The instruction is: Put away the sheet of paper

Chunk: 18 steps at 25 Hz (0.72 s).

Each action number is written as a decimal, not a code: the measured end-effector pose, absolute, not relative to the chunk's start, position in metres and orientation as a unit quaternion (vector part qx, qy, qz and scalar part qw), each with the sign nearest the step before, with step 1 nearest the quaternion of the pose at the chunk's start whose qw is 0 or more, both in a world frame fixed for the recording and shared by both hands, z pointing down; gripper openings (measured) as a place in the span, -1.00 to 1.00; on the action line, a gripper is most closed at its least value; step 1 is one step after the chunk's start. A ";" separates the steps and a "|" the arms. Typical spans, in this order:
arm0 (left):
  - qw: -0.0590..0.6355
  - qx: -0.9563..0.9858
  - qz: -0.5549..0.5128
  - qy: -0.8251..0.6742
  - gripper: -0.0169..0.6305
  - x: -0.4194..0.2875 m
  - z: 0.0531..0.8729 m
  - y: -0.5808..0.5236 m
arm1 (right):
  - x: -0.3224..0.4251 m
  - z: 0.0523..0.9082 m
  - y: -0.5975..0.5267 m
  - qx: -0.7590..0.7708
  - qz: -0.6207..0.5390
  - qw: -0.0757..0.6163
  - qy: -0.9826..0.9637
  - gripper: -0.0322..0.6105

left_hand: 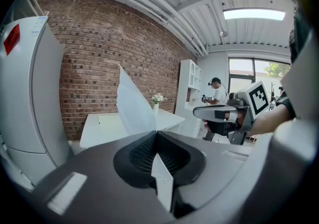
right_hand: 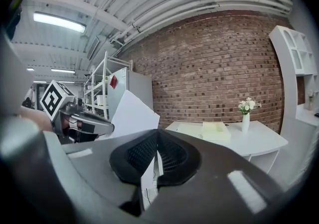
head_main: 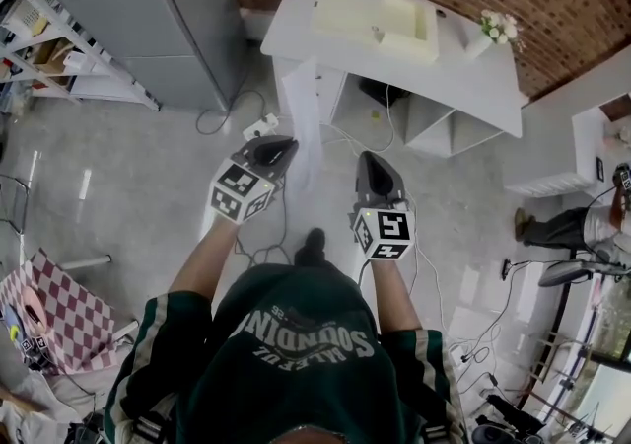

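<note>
The left tool [head_main: 285, 145] clenched one edge of the sheet of paper [head_main: 304, 116]; the right tool [head_main: 371, 159] was closed, empty. Held so, the sheet could buckle or slip before reaching the bench [head_main: 473, 87] at twelve o'clock.

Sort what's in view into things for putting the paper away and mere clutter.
Job: white sheet of paper; left hand-held gripper shut on it; probably the pale yellow tray on the white desk.
Lying about: white vase of flowers; red-and-white checked bag; tall grey cabinet.

Sheet of paper [head_main: 304, 121] in left claw [head_main: 283, 146], left of right claw [head_main: 372, 162]; desk [head_main: 306, 30] beyond
</note>
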<state>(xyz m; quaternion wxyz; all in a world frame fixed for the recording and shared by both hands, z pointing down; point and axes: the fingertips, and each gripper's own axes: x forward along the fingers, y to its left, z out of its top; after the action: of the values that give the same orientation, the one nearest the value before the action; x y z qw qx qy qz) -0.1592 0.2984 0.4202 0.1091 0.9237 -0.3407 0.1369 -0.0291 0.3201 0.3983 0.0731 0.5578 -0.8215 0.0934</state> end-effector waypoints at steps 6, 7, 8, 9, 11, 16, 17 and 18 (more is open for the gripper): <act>0.110 0.916 0.143 -0.358 -0.91 -0.143 0.422 0.268 | -0.016 0.403 0.293 0.542 0.066 0.096 -0.832 -0.90; 0.111 0.915 0.144 -0.360 -0.91 -0.140 0.423 0.264 | -0.014 0.404 0.289 0.540 0.065 0.096 -0.833 -0.90; 0.111 0.914 0.145 -0.362 -0.91 -0.137 0.423 0.262 | -0.012 0.403 0.285 0.539 0.066 0.094 -0.835 -0.90; 0.112 0.913 0.146 -0.363 -0.91 -0.134 0.425 0.259 | -0.010 0.402 0.281 0.537 0.067 0.091 -0.836 -0.90; 0.113 0.912 0.147 -0.365 -0.91 -0.128 0.426 0.252 | -0.006 0.401 0.273 0.533 0.067 0.089 -0.839 -0.90; 0.112 0.911 0.146 -0.369 -0.91 -0.119 0.421 0.233 | 0.001 0.400 0.256 0.529 0.066 0.088 -0.841 -0.90; 0.112 0.911 0.146 -0.369 -0.91 -0.117 0.420 0.230 | 0.002 0.400 0.253 0.529 0.067 0.088 -0.841 -0.90; 0.111 0.911 0.145 -0.369 -0.91 -0.116 0.419 0.226 | 0.003 0.401 0.250 0.529 0.068 0.089 -0.841 -0.90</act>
<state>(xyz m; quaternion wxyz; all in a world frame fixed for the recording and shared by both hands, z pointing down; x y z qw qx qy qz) -0.1158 0.2259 0.4191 0.1108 0.9113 -0.3690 0.1452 0.0028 0.2500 0.4008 0.0890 0.5291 -0.8411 0.0676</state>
